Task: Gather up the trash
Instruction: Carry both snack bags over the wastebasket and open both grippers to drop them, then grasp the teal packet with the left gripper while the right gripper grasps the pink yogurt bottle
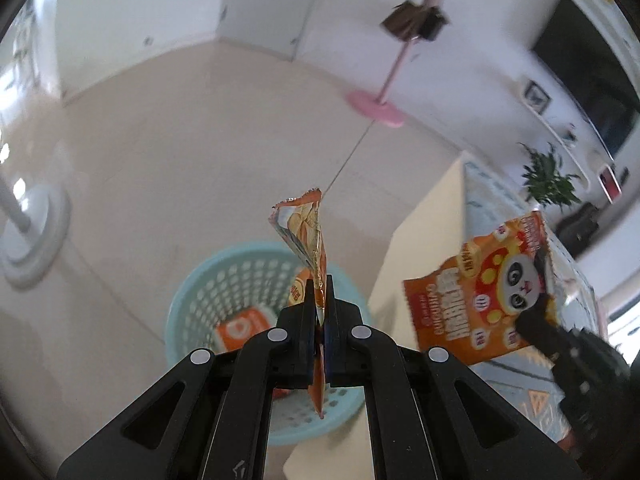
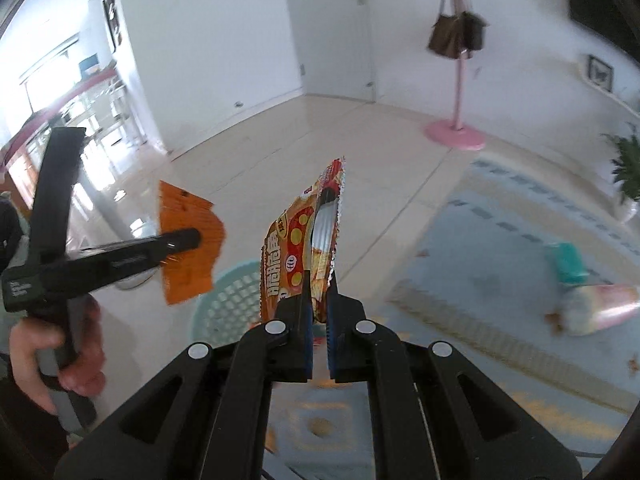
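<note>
Dangling wrapper (image 1: 308, 236) pinched between tool (image 1: 319, 296) tips

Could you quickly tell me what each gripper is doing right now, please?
Left gripper: closed on an orange snack wrapper.
Right gripper: closed on a panda snack bag.

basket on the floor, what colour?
Light blue basket with perforated walls; clearest in the left wrist view.

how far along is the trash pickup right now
Partly done: the blue basket already holds an orange packet. In hand: the left gripper is shut on an orange wrapper, the right gripper on a panda snack bag. Left: drop both, then collect the litter on the rug.
</note>
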{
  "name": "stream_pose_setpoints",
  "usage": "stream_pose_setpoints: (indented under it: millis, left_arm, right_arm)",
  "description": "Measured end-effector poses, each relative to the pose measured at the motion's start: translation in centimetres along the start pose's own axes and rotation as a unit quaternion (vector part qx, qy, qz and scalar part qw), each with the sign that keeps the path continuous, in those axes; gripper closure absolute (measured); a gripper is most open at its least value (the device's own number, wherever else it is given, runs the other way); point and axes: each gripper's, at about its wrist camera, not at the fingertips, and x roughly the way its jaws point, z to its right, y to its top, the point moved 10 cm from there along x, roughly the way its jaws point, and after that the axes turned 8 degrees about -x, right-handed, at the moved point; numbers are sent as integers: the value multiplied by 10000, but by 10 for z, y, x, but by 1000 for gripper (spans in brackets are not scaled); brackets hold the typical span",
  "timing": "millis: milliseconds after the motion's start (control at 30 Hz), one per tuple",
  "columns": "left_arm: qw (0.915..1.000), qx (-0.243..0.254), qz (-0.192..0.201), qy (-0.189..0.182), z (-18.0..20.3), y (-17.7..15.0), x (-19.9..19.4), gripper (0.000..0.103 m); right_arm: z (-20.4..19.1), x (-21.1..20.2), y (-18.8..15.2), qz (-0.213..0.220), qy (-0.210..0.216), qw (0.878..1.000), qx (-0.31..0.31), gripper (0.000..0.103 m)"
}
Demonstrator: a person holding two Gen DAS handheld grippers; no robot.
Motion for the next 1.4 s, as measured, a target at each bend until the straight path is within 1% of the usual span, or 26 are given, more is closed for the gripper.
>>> stream_pose_setpoints:
  millis: [33,100,167,267,300,333,367,400,433,533,633,733,833,867,933,967,1000,1067,1100,1133,1167,1200,1267,1300,1333,1400]
  left_arm:
    - [9999,-86,-135,33,-5,-2,9,102]
    - [9996,-88,-258,107,-12,-4,18,102]
    - [9992,-58,-310,225,-17,-9,23,100]
    - [9988,-192,-291,335,-21,-8,23,95]
    - [9987,-249,-281,336,-23,-7,22,85]
    - [9986,-306,-258,353,-24,-6,21,78]
    - [9983,-343,-218,411,-28,-6,20,63]
    - [9978,-387,-169,503,-31,-5,20,53]
    - [9974,-430,-133,564,-33,-5,19,52]
    - [9973,-555,-84,464,-33,-4,16,52]
    - [9981,-447,202,383,-25,1,5,52]
    - [9988,-322,345,103,-3,1,-5,50]
    - [9988,25,481,0,28,2,-17,50]
    - [9983,181,557,-44,45,3,-24,50]
    - [9966,429,691,-150,71,5,-39,50]
    - [9950,561,788,-262,90,5,-51,50]
    - [9937,622,847,-389,107,6,-60,48]
    - [9917,616,918,-663,136,3,-74,44]
    - [9903,652,939,-784,151,0,-78,44]
    - [9888,724,950,-891,167,-4,-81,44]
    - [9870,843,972,-958,181,-10,-80,43]
    - [9847,999,999,-1020,196,-17,-78,42]
    - [9815,1231,979,-1090,214,-34,-65,41]
    - [9808,1321,917,-1104,219,-42,-56,41]
    - [9804,1394,844,-1109,222,-50,-48,41]
    - [9809,1507,641,-1045,228,-66,-24,41]
  right_arm:
    - [-7,10,0,-63,-26,10000,-46,99]
    - [-17,30,-5,-223,-20,9997,-127,99]
    - [-26,48,-10,-372,-17,9991,-187,99]
    - [-31,64,-14,-493,-52,9986,-180,98]
    - [-30,66,-16,-510,-43,9986,-136,97]
    - [-31,67,-18,-535,-19,9985,-99,96]
    - [-32,68,-20,-558,39,9984,-100,96]
    - [-34,70,-22,-584,120,9981,-133,95]
    - [-34,71,-23,-596,170,9980,-159,95]
    - [-30,70,-24,-633,190,9977,-113,95]
    - [-23,65,-24,-584,191,9981,-67,95]
    - [-19,54,-23,-501,159,9986,-14,94]
    - [-13,35,-18,-366,67,9993,-6,94]
    - [-9,28,-17,-316,36,9995,3,93]
    - [1,4,-14,-161,-70,9998,69,85]
    - [5,-5,-12,-97,-132,9998,95,82]
    - [11,-15,-9,-21,-210,9997,127,77]
    - [33,-40,-6,162,-417,9987,224,71]
    - [49,-55,-5,270,-581,9974,316,66]
    - [59,-63,-4,325,-692,9963,382,61]
    - [73,-73,-4,385,-855,9945,464,59]
    - [88,-82,-6,422,-1013,9925,531,58]
    - [124,-99,-16,448,-1411,9865,703,57]
    - [137,-103,-21,431,-1546,9839,782,57]
    - [161,-108,-32,371,-1814,9781,947,57]
    - [191,-110,-47,277,-2118,9696,1196,57]
